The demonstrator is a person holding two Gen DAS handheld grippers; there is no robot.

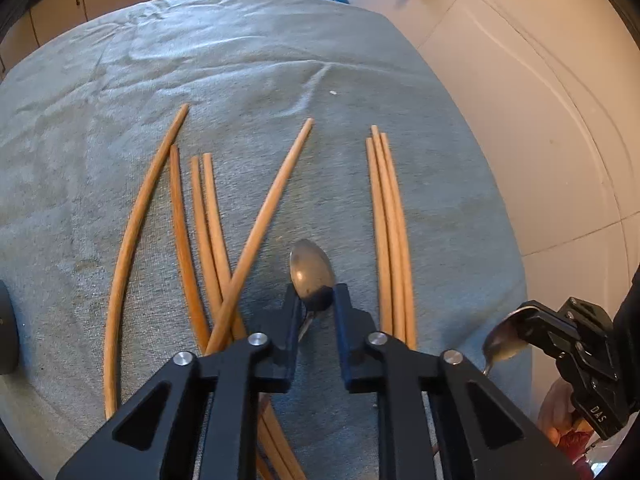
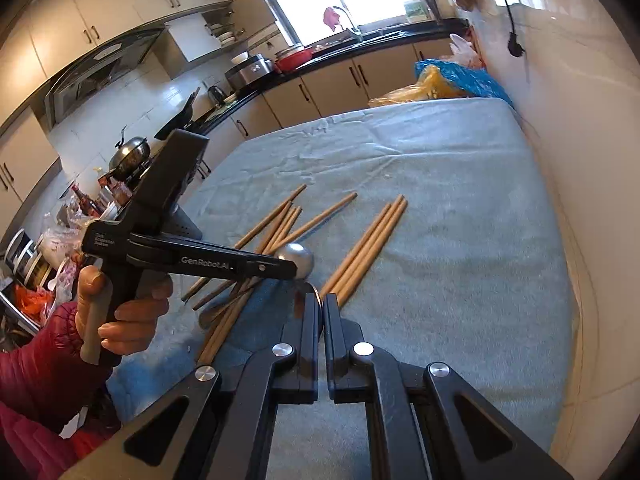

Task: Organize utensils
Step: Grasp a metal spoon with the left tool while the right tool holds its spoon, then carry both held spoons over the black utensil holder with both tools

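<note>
A metal spoon point(image 1: 310, 264) lies on the blue-grey towel point(image 1: 280, 80), and my left gripper point(image 1: 318, 300) is shut on the narrow end of its bowl. The right wrist view shows the same spoon point(image 2: 298, 258) at the left gripper's point(image 2: 290, 270) tips. My right gripper point(image 2: 322, 304) is shut on a second spoon point(image 2: 308, 290), lifted off the towel; the left wrist view has that gripper point(image 1: 520, 320) and spoon point(image 1: 502, 346) at the lower right. Several wooden chopsticks lie around: three side by side point(image 1: 390, 240) on the right, a crossed bunch point(image 1: 216, 240) on the left.
A hand in a red sleeve point(image 2: 132, 320) holds the left gripper. Blue and yellow plastic bags point(image 2: 460, 76) sit at the towel's far edge. A white tiled wall point(image 1: 540, 80) runs along the right. A kitchen counter with pots point(image 2: 280, 64) stands behind.
</note>
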